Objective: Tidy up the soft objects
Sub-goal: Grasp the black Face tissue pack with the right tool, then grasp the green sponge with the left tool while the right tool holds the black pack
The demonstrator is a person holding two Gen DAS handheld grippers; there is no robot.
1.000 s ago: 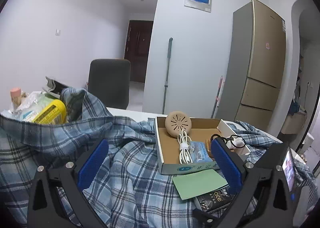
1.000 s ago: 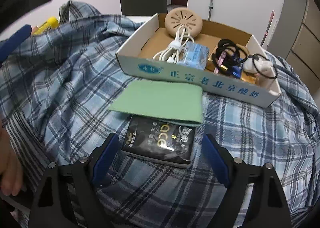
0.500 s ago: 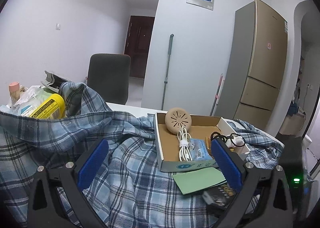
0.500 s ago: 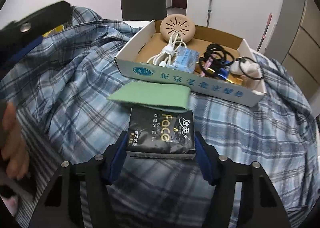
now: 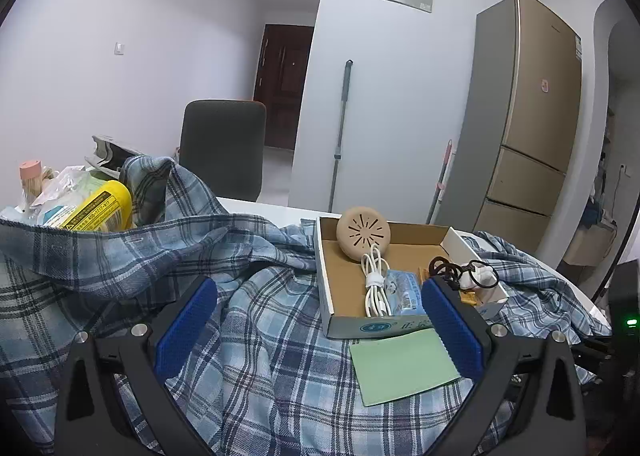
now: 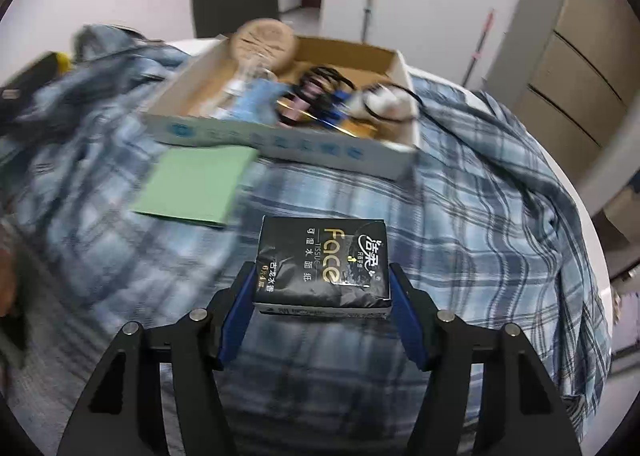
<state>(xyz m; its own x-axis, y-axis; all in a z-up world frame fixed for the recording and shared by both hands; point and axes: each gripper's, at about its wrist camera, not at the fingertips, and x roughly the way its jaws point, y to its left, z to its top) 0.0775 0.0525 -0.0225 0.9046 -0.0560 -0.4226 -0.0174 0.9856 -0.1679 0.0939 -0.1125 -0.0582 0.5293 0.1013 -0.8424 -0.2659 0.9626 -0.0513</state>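
My right gripper (image 6: 322, 288) is shut on a black tissue pack (image 6: 322, 262), held just above the blue plaid shirt (image 6: 472, 208) that covers the table. A flat green cloth (image 6: 196, 184) lies to the pack's left, in front of the cardboard tray (image 6: 280, 142). In the left wrist view the green cloth (image 5: 404, 364) lies by the right finger of my open left gripper (image 5: 316, 316), which hovers over the plaid shirt (image 5: 256, 340) with nothing between its fingers. The tray (image 5: 332, 296) stands just beyond it.
The tray holds a round beige device (image 5: 363, 233), a white cable (image 5: 374, 288), a blue packet and black cords. A yellow bottle (image 5: 98, 206) and plastic bags sit at the far left. A dark chair (image 5: 222, 148) stands behind the table. A fridge (image 5: 520, 128) is at the right.
My right gripper closed on the black tissue pack, lifted it off the shirt and carried it right, away from the green cloth. The left gripper stayed put.
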